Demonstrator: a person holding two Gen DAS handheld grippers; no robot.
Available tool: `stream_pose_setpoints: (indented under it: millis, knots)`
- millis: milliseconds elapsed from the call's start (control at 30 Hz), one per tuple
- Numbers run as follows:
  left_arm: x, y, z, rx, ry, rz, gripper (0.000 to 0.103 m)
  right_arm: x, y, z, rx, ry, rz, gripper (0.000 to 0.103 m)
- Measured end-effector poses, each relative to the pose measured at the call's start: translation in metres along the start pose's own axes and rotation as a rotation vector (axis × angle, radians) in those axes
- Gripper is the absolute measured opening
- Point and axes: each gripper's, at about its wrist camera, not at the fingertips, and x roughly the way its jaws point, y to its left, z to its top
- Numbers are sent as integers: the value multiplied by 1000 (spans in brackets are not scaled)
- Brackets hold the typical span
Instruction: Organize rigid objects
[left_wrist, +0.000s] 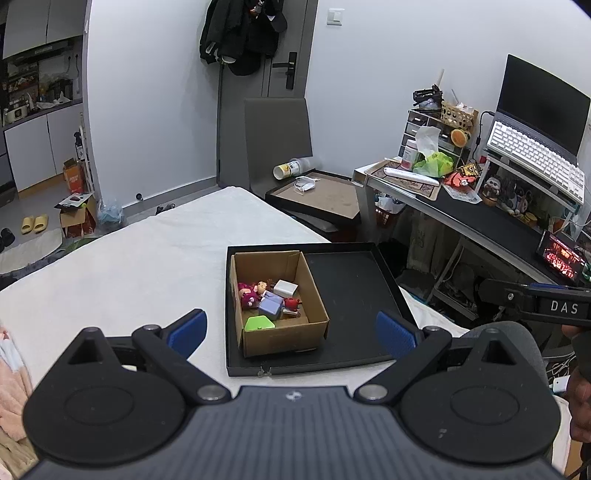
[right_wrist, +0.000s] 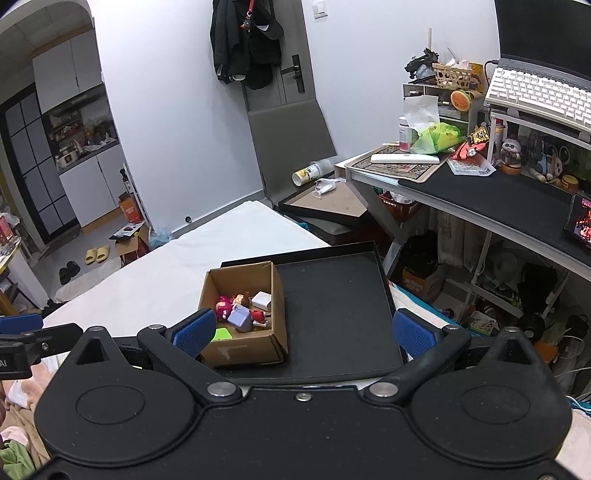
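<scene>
A cardboard box (left_wrist: 280, 302) is seen ahead of both hand-held grippers, set in the left part of a shallow black tray (left_wrist: 351, 280) that rests on a white-covered bed (left_wrist: 147, 258). The box is open at the top, and several small things are held in it: a white block (left_wrist: 286, 288) at the far side, a pale purple cube (left_wrist: 270, 307) in the middle, a pink and red toy figure (left_wrist: 246, 295) to the left of the cube, a small red figure (left_wrist: 291, 303) to its right, and a bright green piece (left_wrist: 258, 324) nearest the grippers. The right part of the tray is seen to be bare black.

The left hand-held gripper (left_wrist: 291, 332) is held with its blue fingers (left_wrist: 188, 330) wide apart, and nothing is gripped between them. From its own camera, the box is seen straight ahead, between the two fingers and beyond their tips.

The right hand-held gripper (right_wrist: 303, 332) is likewise held with its fingers (right_wrist: 413, 334) spread and nothing is clasped. From its camera, the box (right_wrist: 243, 317) is seen ahead and to the left, its near corner partly covered by the left finger, while the bare part of the tray (right_wrist: 332, 306) lies directly ahead.

Part of the right gripper is seen at the right edge of the left camera's view, so the two are held side by side, near each other.
</scene>
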Motion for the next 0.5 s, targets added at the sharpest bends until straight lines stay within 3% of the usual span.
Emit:
stream_pose_setpoints:
  millis: [500]
  knots:
    - [-1, 4, 1, -4, 6, 6, 97, 1, -1, 1, 2, 7, 0, 103]
